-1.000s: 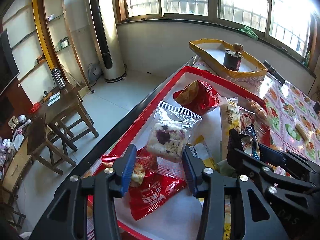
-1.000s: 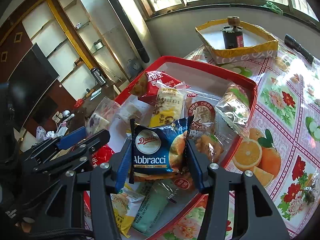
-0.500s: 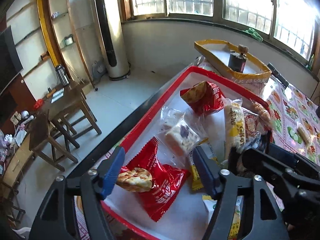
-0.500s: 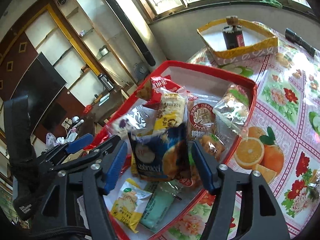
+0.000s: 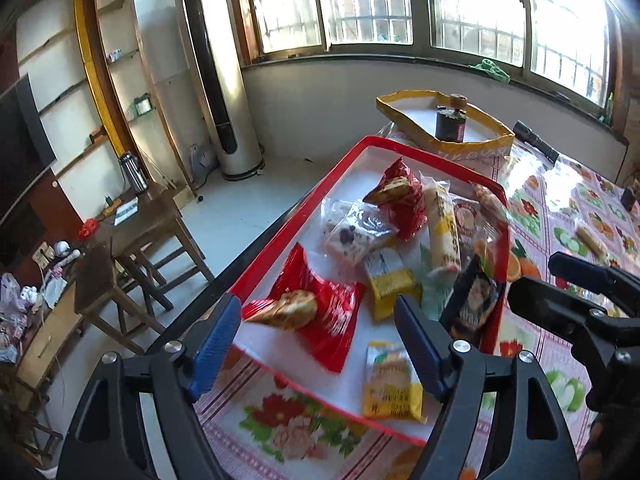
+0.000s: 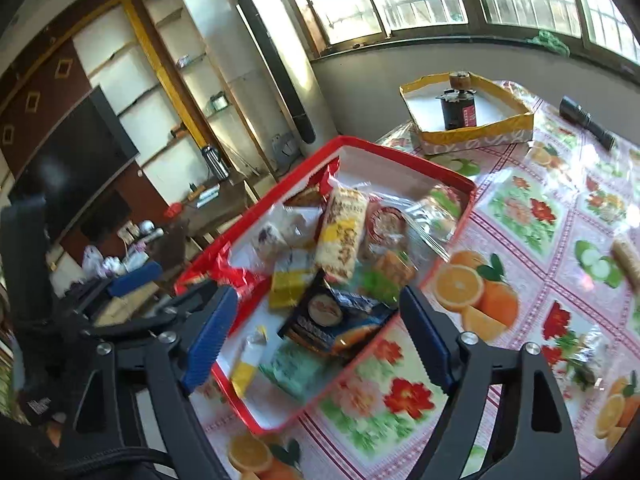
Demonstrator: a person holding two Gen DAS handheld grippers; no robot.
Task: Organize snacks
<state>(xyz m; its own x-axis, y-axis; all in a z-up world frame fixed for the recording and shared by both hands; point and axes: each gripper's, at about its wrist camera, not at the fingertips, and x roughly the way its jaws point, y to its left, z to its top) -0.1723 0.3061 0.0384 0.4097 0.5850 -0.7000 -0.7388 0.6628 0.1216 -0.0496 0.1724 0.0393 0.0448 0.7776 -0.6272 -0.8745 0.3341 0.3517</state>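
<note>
A red-rimmed white tray (image 5: 352, 152) (image 6: 424, 160) holds several snack packets. A clear packet with a purple-speckled cake (image 5: 352, 236) lies mid-tray, next to a red packet (image 5: 316, 312). A dark blue biscuit packet (image 6: 332, 320) leans at the tray's near right edge and also shows in the left wrist view (image 5: 474, 300). My left gripper (image 5: 320, 344) is open and empty above the tray's near end. My right gripper (image 6: 316, 336) is open and empty above the blue packet.
A yellow-edged box (image 5: 444, 120) (image 6: 468, 120) with a dark jar stands beyond the tray. A black flashlight (image 6: 588, 124) and a loose snack bar (image 5: 592, 240) lie on the flowered tablecloth (image 6: 532, 216). The table's left edge drops to the floor with wooden stools (image 5: 120, 264).
Both grippers have opened wider and pulled back and up. The clear cake packet and the blue biscuit packet were let go and now lie in the tray.
</note>
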